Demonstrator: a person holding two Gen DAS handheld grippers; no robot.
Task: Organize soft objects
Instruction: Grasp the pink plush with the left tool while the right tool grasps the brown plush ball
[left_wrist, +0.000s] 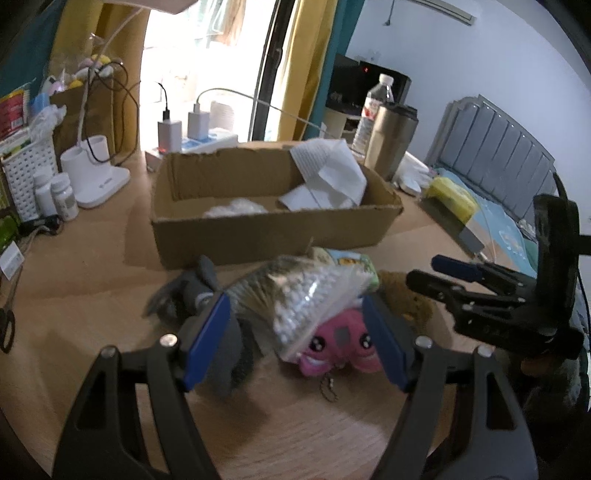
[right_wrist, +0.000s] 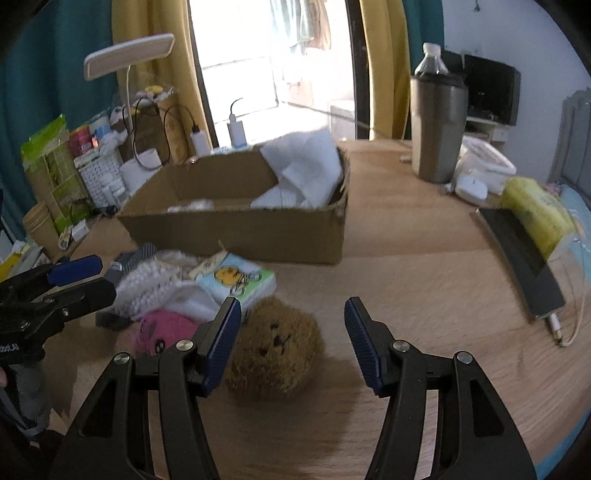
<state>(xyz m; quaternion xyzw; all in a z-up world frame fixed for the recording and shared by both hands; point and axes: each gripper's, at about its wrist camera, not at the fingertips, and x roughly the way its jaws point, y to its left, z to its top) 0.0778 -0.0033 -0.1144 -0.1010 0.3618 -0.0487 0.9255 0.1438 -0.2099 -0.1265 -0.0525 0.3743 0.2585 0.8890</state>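
A pile of soft things lies on the wooden table in front of an open cardboard box (left_wrist: 266, 236) (right_wrist: 236, 232). It holds a grey plush (left_wrist: 188, 291), a clear bag of white beads (left_wrist: 314, 299) (right_wrist: 147, 284), a pink plush (left_wrist: 340, 347) (right_wrist: 162, 332), a tissue pack (left_wrist: 351, 262) (right_wrist: 240, 280) and a brown furry plush (right_wrist: 277, 350) (left_wrist: 402, 295). My left gripper (left_wrist: 295, 343) is open, its jaws either side of the bag and pink plush. My right gripper (right_wrist: 291, 339) is open, the brown plush between its jaws towards the left one.
The box holds white paper (left_wrist: 328, 173) and a white bag (left_wrist: 236, 206). A steel tumbler (right_wrist: 437, 125) and water bottle (left_wrist: 373, 110) stand behind it. A phone (right_wrist: 517, 258) and yellow pack (right_wrist: 535, 214) lie right; lamp base (left_wrist: 96, 173), bottles, scissors (left_wrist: 7, 321) left.
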